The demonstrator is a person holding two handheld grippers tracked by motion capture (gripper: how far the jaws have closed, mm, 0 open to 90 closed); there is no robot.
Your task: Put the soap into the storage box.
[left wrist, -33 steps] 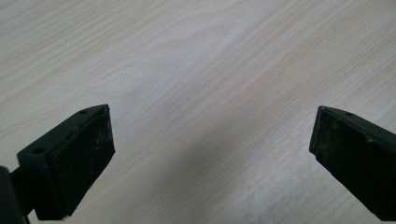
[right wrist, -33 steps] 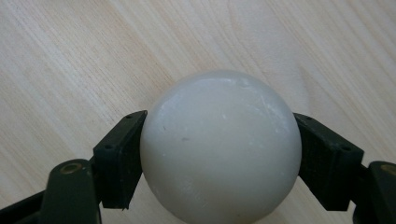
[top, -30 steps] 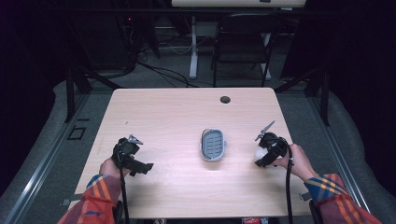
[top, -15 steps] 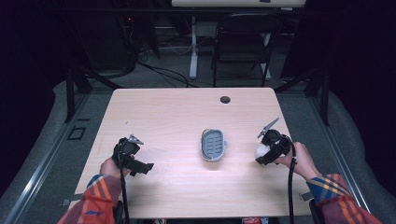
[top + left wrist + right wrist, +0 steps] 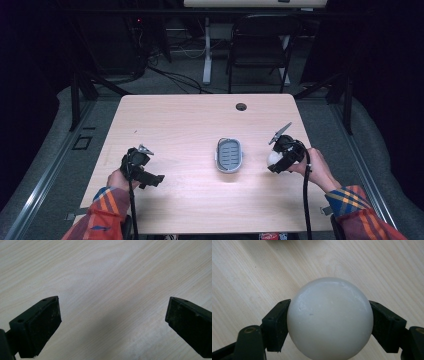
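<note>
White soap bar (image 5: 330, 317) sits clamped in the right tongs (image 5: 278, 161), just right of the grey dish (image 5: 229, 155). Left tongs (image 5: 145, 176) gape empty, well left of it. Likely next: lowering soap squarely into it.

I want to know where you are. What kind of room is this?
Probably a lab or studio for recording. A bare wooden table stands among dark curtains, cables trail over the floor behind it, and a folding chair sits at the back.

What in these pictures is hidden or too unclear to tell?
- White rounded object: in the right gripper view its underside is cut off by the bottom edge, its sides covered by the right claw.
- Grey ribbed dish: too small in the high view to identify.
- Left claw: open above bare table.
</note>
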